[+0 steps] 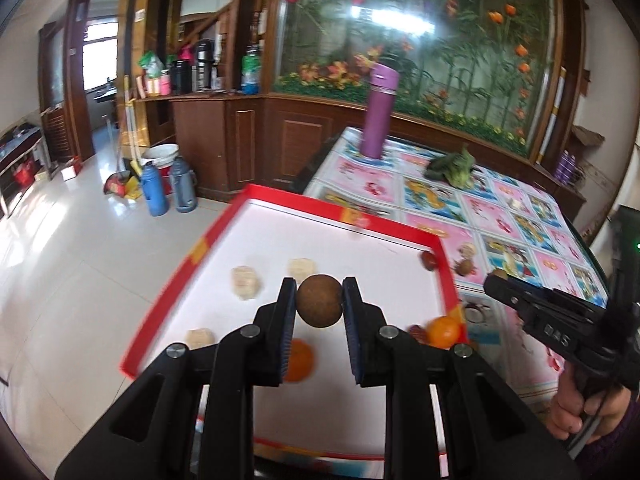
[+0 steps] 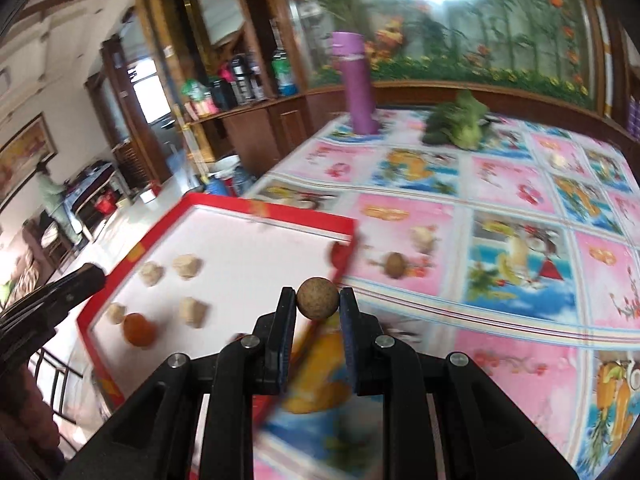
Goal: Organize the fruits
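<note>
While each gripper carries one round brown fruit, the red-rimmed tray (image 1: 436,242) lies below them on the counter (image 1: 512,216), which is covered by a pink and blue picture cloth.

In the left wrist view the left gripper (image 1: 319,300) sits at lower centre, its jaws narrowed onto a brown fruit (image 1: 319,300) pinched between the blue pads, over the white floor of the tray. Around it in that tray I count three pale chunks (image 1: 245,282), one orange fruit (image 1: 298,360) partly behind the left finger, a second orange fruit (image 1: 443,332) at the tray's right rim, and two small dark red fruits, one in the far right corner (image 1: 429,260) and one beside the second orange. The right wrist view shows four pale chunks, so one is hidden here.

In the right wrist view the right gripper (image 2: 318,298) is likewise closed on a smaller speckled brown fruit (image 2: 318,298), held over the tray's right rim. On the cloth just beyond lie one loose brown fruit (image 2: 395,265) and one pale piece (image 2: 423,238).

At the top of both views stand one purple flask (image 1: 379,112) and one green leafy vegetable (image 1: 454,168), well apart from the tray. The middle and far half of the tray floor are bare, and most of the cloth to the right is open. The tray's left rim overhangs the counter edge above the tiled floor.
</note>
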`<state>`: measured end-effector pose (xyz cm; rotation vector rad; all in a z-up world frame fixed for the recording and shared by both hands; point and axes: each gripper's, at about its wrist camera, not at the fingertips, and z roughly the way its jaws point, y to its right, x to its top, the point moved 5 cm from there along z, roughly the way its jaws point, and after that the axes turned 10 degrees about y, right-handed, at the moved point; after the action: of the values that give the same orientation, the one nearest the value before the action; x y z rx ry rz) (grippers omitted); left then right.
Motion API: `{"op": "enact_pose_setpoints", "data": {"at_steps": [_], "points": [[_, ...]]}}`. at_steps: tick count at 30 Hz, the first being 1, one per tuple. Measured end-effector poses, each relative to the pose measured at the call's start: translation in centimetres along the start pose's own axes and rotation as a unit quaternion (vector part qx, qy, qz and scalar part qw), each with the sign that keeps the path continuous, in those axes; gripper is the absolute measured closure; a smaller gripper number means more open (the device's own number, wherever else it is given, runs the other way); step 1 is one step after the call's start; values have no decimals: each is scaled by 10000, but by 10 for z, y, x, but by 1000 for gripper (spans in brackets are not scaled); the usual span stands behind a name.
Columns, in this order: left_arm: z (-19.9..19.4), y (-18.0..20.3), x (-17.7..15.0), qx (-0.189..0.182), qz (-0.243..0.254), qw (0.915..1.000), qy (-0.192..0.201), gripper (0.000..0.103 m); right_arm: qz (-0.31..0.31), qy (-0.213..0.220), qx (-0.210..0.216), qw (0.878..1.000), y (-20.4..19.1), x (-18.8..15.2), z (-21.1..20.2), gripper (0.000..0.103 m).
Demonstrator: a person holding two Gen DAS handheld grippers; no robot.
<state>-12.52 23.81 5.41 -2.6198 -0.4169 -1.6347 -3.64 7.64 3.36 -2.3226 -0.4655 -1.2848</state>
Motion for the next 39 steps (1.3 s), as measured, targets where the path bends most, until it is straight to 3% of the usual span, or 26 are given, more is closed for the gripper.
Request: {"op": "enact_pose_setpoints", "data": {"at_steps": [6,12,20,28,39], "points": [[0,-30,-5,302,-126,9995,-27,78,-349,-46,531,9980,-53,-3,1,83],[-1,-10,-31,-86,189,9991,-362,78,-716,-350,818,9935,-86,-27,9,82],[1,6,-58,-240,409,9960,-763,78,-327,-891,818,9921,-70,-56,25,82],[11,8,-72,-187,471,9924,-1118,78,-314,-967,905,9907,-73,-62,22,82],[17,7,-73,73,629,9911,-1168,78,-356,-1018,882,9902,-72,-67,23,82]]}}
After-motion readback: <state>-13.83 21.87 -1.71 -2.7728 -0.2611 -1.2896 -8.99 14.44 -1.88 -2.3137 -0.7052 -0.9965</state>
